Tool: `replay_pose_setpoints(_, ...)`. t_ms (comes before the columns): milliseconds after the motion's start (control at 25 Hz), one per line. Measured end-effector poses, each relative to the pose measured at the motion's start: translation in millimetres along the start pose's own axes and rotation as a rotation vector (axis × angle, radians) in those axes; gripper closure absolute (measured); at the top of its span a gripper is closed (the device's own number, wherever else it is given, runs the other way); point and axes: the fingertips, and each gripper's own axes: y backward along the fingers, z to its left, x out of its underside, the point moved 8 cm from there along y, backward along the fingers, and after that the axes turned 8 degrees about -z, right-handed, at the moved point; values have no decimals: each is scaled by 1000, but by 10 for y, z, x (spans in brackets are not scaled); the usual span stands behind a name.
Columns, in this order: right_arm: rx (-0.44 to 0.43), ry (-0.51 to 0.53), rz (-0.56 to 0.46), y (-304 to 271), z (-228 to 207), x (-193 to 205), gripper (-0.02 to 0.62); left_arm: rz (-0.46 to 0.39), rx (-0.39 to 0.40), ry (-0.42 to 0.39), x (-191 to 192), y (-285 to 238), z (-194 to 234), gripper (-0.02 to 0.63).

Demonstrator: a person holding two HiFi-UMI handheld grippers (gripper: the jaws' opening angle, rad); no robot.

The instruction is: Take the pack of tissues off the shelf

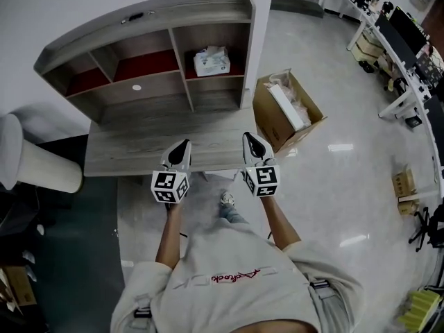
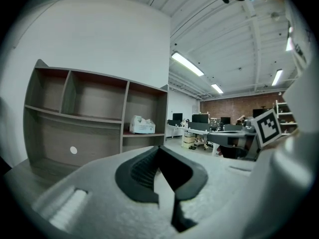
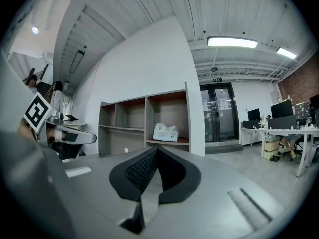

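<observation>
Left gripper: jaws pressed together, empty, held short of the shelf unit. Right gripper: jaws likewise pressed together, empty. Pack of tissues sits ahead of both, well apart, in an upper compartment. This appears to be a ready posture, with the reach not yet begun.

Head view steeply down from above, both gripper views low, level, facing the shelf, shared by all three
</observation>
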Motion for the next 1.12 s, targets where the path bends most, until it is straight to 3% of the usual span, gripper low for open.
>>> replay_pose_setpoints(520,-58,-3,-36,-1436,-532,-140,588,-18,-57,-23,-239,-1084,643,607)
replay_pose_setpoints(880,-53,-12,11,-1972,-727,37,588,10,-65,8,-109,-1520,921,607)
replay_pose_setpoints(1120,-24,-16,49,-2196,-775,164,588,41,-19,38,16,-1755,1057,607)
